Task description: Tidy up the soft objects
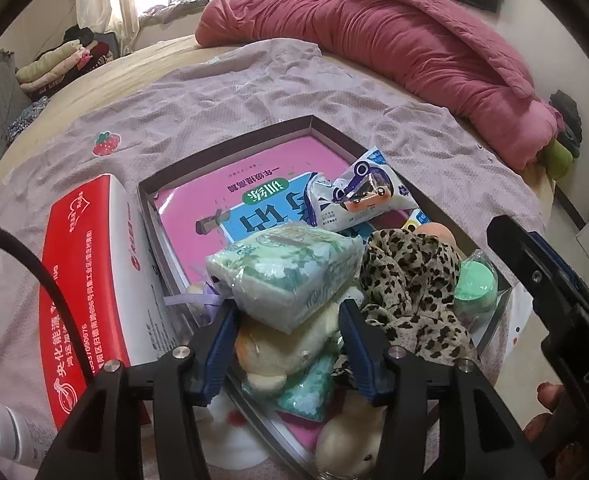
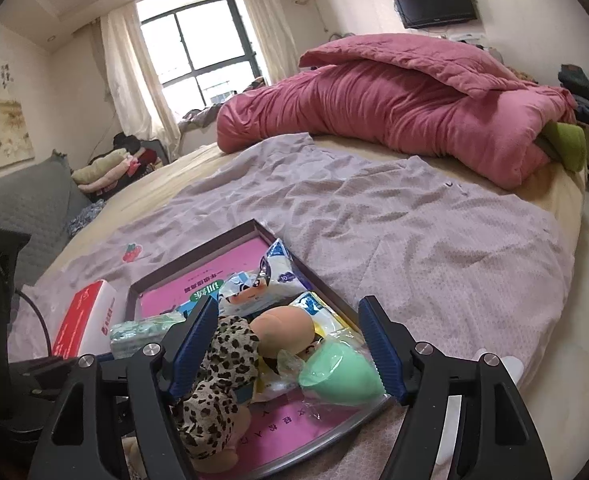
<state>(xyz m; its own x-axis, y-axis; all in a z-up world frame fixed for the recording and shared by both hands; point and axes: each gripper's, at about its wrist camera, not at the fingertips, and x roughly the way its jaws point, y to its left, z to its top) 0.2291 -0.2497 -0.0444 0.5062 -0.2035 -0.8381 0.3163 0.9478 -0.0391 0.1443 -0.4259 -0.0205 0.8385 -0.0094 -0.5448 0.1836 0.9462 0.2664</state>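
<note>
A shallow dark-rimmed box (image 1: 222, 148) (image 2: 198, 254) lies on the bed, lined with a pink book. In it are a green tissue pack (image 1: 290, 268) (image 2: 142, 330), a cream plush toy (image 1: 282, 344), a doll in leopard-print cloth (image 1: 410, 288) (image 2: 222, 364), white cartoon snack packets (image 1: 358, 194) (image 2: 262, 276) and a mint-green sponge in clear wrap (image 1: 476, 284) (image 2: 340, 372). My left gripper (image 1: 286, 312) is open, its jaws on either side of the tissue pack and the plush toy. My right gripper (image 2: 286, 328) is open above the doll and the sponge.
A red and white carton (image 1: 90, 280) (image 2: 86, 316) lies left of the box. A lilac sheet (image 2: 414, 232) covers the bed, with a rolled pink quilt (image 2: 394, 108) at the far side. A white tube (image 1: 2, 432) lies near left. Folded clothes (image 2: 110, 168) lie far left.
</note>
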